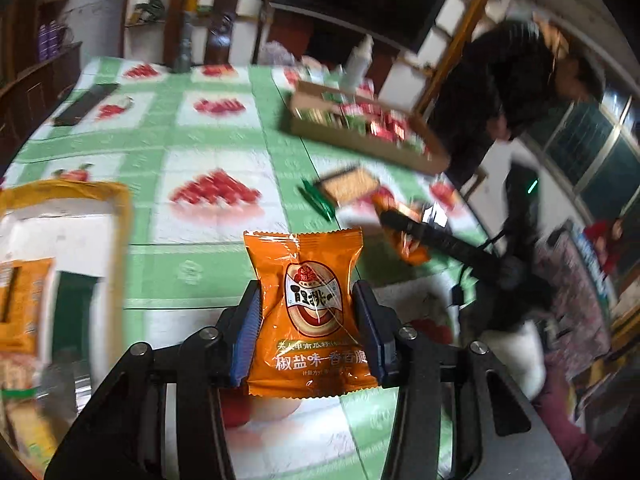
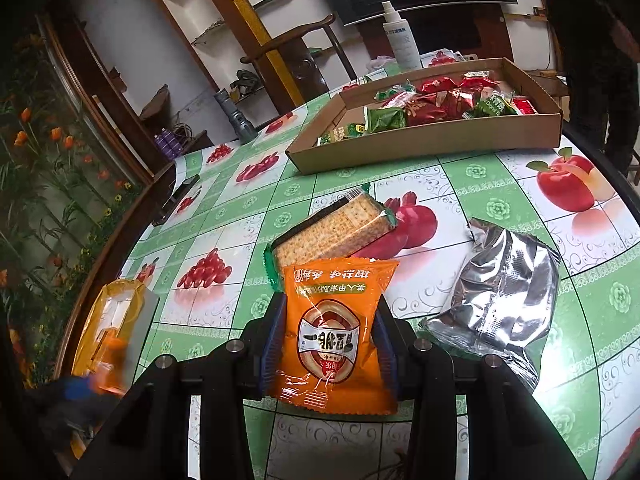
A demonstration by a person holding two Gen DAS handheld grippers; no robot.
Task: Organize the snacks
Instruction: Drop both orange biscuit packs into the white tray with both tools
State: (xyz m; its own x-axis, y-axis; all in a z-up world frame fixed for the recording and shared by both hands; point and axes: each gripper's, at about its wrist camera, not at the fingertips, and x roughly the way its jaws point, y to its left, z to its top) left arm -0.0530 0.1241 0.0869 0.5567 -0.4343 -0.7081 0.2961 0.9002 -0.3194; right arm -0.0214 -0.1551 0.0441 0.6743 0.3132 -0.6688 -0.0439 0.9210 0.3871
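Observation:
My left gripper [image 1: 306, 312] is shut on an orange snack packet [image 1: 310, 312], held upright above the table. My right gripper [image 2: 326, 336] is shut on a second orange snack packet [image 2: 334, 336], its print upside down, just above the tablecloth. A cracker pack [image 2: 332, 230] lies right beyond the right gripper; it also shows in the left wrist view [image 1: 348, 186]. A silver foil packet [image 2: 496, 292] lies to its right. A cardboard tray [image 2: 432, 142] with several red and green snacks stands at the far side. The right gripper shows in the left wrist view [image 1: 404, 236] with its packet.
An orange bag [image 1: 60, 208] lies open at the table's left edge, also in the right wrist view [image 2: 108, 316]. A white spray bottle [image 2: 400, 36] stands behind the tray. A dark remote [image 2: 178, 198] and a grey flashlight [image 2: 236, 118] lie at the far left. A chair [image 2: 304, 52] stands behind the table.

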